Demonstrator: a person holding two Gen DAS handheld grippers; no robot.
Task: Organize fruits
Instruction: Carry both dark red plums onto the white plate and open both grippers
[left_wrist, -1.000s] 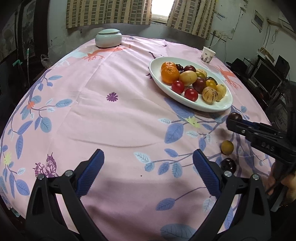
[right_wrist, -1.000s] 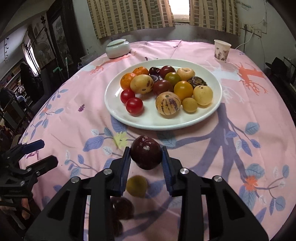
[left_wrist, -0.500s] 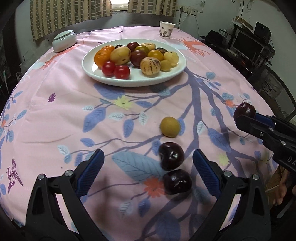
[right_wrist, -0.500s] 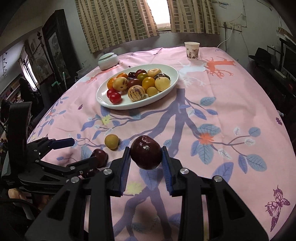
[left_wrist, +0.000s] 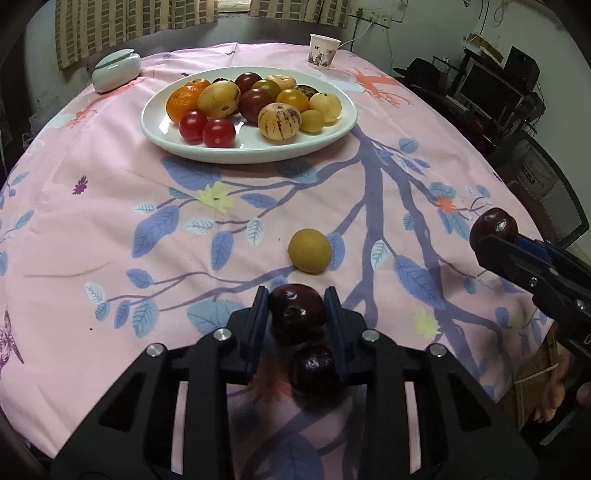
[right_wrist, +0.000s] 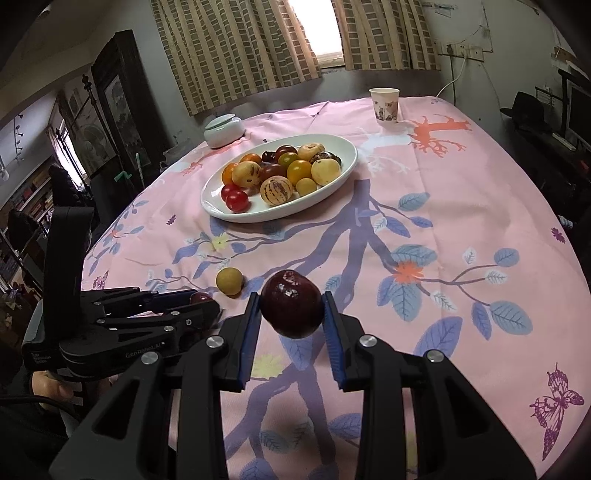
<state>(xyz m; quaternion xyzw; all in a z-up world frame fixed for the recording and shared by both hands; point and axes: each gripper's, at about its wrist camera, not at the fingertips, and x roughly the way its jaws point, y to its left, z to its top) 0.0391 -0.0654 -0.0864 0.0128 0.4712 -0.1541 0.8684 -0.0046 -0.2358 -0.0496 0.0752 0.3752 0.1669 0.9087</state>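
Two handheld grippers work over a pink floral tablecloth (left_wrist: 110, 229), each clamped on a dark red plum. The left gripper (left_wrist: 297, 317) has its blue pads pressed against both sides of one plum (left_wrist: 297, 314) low over the cloth at the near edge of the table; its jaws have just come together on the fruit. A second dark plum (left_wrist: 314, 369) lies on the cloth directly behind the held one, between the finger arms and touching or nearly touching it. A small yellow-brown fruit (left_wrist: 309, 250) rests on the cloth just beyond the left gripper's tips, apart from both plums. The right gripper (right_wrist: 291, 314) holds a third plum (right_wrist: 291, 308) between its pads, raised clear of the cloth; in the left wrist view this fruit (left_wrist: 495, 226) shows at the gripper's tip near the right edge. Farther across the table, a white oval plate (left_wrist: 332, 136) carries the sorted fruit: two red tomatoes (left_wrist: 207, 129), an orange (left_wrist: 183, 98), a striped pale melon-like fruit (left_wrist: 279, 122), and several yellow and dark round fruits. Beyond the plate stand a lidded pale ceramic jar (left_wrist: 115, 70) and a paper cup (left_wrist: 323, 50), well apart.
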